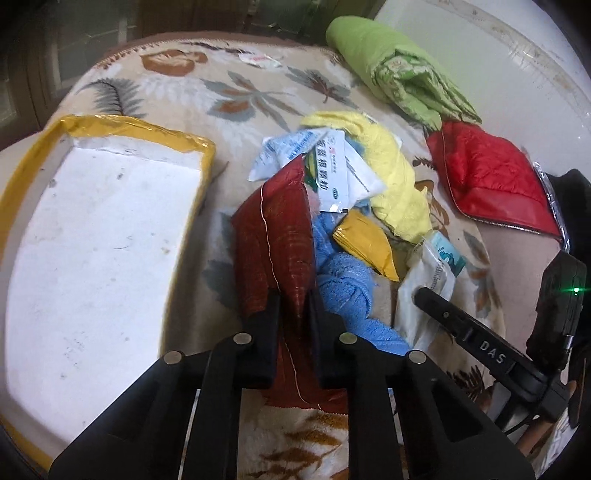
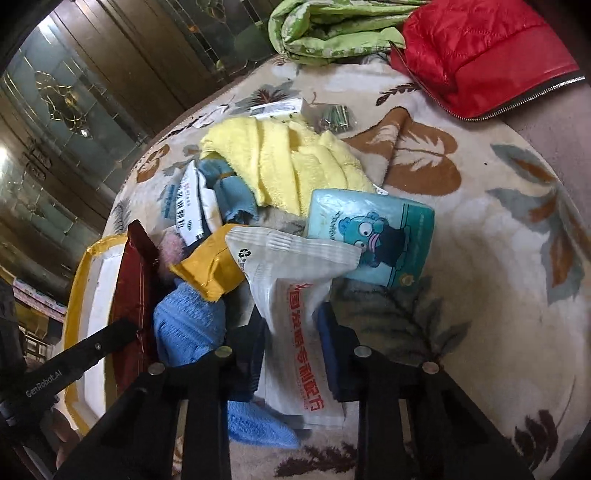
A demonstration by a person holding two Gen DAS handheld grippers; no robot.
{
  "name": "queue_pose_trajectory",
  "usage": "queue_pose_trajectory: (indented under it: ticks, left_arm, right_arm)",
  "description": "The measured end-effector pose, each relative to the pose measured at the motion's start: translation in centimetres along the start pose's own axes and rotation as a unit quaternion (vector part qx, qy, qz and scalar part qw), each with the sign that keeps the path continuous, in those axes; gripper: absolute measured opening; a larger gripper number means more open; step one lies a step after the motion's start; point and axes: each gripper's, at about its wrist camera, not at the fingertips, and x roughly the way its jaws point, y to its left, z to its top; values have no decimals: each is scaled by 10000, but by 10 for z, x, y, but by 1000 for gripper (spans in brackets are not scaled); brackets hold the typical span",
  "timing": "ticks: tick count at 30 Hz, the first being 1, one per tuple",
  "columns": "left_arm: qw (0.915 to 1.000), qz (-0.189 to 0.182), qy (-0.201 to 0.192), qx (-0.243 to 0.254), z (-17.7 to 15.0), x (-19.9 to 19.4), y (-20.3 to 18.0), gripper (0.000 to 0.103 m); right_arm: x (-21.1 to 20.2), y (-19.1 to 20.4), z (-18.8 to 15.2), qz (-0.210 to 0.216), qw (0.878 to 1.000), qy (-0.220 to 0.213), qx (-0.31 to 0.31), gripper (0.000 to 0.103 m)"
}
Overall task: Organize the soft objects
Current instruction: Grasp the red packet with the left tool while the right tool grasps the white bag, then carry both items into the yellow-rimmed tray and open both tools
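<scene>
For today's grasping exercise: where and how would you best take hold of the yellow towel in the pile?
Grip the yellow towel on its bunched upper folds, coming from above on the side toward the green quilt. The ridges there give the fingers thick cloth to pinch, and that end looks uncovered, while packets overlap its lower edge.

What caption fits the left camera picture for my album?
Left gripper, jaws closed on a dark red cloth, beside a foam tray.

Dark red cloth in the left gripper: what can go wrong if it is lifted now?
1. The dark red cloth lies under the white sachets, so lifting may scatter them.
2. The right gripper holds the white packet close by; the left gripper could bump it.
</scene>
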Motion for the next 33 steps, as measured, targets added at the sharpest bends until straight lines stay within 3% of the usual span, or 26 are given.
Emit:
queue_pose_trajectory:
  ticks: [4,5,6,11,15,21,27,33]
  left_arm:
    - [9995,-169,-127,-243,-3,-13,11,11]
    - [9990,-256,-158,-323,-4,-17,13,10]
    - [9986,-331,-191,-368,-5,-22,15,10]
    - [9972,-493,-413,-380,-10,-45,16,10]
    - [9934,-824,-597,-526,-15,-66,23,9]
    - [9897,-1028,-857,-505,-18,-101,25,9]
    - [9866,-1081,-1040,-639,-25,-133,39,9]
    - [9882,-662,-1180,-718,-36,-169,81,9]
  right_arm:
    - [-4,7,0,-15,9999,-74,-110,24]
    - [-7,7,1,37,9999,-109,-46,16]
    - [-11,6,1,76,9999,-154,-8,15]
    - [-26,9,-4,25,9996,-288,43,15]
    - [-37,12,-5,44,9993,-356,82,14]
    - [-82,32,-8,301,9966,-742,-190,14]
    - [-103,62,-16,672,9939,-761,-428,14]
    - [-101,126,-32,1331,9864,-498,-828,14]
